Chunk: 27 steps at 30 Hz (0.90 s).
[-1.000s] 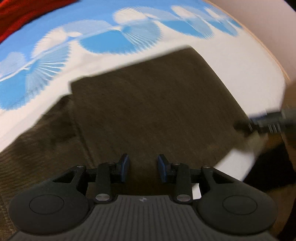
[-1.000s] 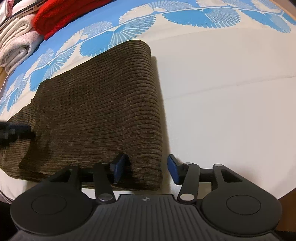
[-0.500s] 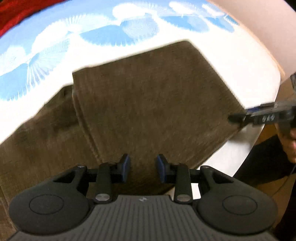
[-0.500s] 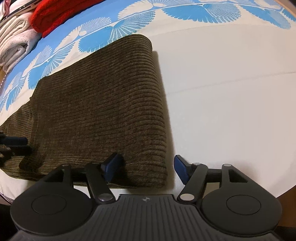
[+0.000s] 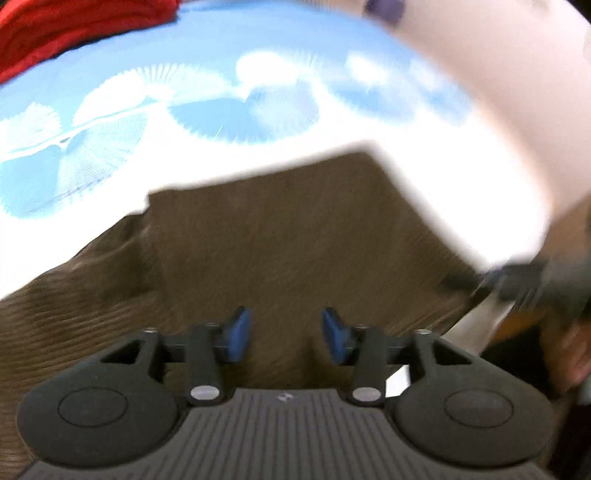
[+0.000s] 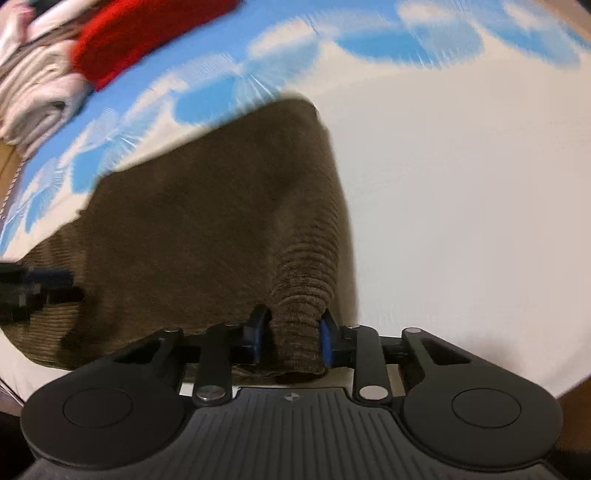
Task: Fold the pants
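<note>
The right gripper (image 6: 291, 338) is clamped, its blue pads pinching a bunched fold between them. The left gripper (image 5: 284, 334) hovers with its fingers spread apart, nothing between them.

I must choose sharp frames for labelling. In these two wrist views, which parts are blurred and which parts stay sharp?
Left wrist view: the brown pants and the blue-patterned cloth are motion-blurred; the left gripper, jaws apart, is sharp. Right wrist view: the red fabric and far cloth smear; the right gripper and the ribbed bunch it pinches are crisp.
</note>
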Available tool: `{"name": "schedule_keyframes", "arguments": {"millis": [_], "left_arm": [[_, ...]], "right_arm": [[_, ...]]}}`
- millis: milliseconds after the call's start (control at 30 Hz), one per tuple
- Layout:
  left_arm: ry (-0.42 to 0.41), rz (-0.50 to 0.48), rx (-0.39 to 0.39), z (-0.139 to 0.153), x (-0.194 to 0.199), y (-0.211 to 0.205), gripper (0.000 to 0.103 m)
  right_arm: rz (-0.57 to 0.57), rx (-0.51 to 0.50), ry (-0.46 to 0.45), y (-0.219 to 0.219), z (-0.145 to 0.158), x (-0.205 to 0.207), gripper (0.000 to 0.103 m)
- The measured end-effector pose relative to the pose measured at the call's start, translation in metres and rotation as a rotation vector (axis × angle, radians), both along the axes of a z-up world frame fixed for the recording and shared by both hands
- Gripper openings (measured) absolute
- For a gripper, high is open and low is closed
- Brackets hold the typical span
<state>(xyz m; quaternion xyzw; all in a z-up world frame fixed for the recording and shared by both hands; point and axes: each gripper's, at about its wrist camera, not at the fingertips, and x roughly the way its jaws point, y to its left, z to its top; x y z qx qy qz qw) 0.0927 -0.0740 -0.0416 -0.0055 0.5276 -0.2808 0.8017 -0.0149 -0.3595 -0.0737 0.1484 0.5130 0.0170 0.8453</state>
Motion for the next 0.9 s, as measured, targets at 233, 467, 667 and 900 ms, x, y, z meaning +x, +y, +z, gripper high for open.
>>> {"name": "schedule_keyframes", "arguments": {"millis": [233, 467, 667, 900], "left_arm": [[0.032, 0.034, -0.314, 0.033, 0.024, -0.027, 0.088], [0.017, -0.008, -0.134, 0.016, 0.031, -0.044, 0.068], [-0.035, 0.022, 0.008, 0.006, 0.030, -0.017, 0.018], [-0.101, 0.150, -0.034, 0.048, 0.023, 0.084, 0.018]], "right_arm": [[0.456, -0.268, -0.471, 0.097, 0.060, -0.037, 0.027], [0.787, -0.385, -0.626, 0.164, 0.055, -0.061, 0.027], [0.833, -0.366, -0.601, 0.177, 0.053, -0.051, 0.030], [0.830, -0.157, -0.760, 0.176, 0.088, -0.054, 0.053]]}}
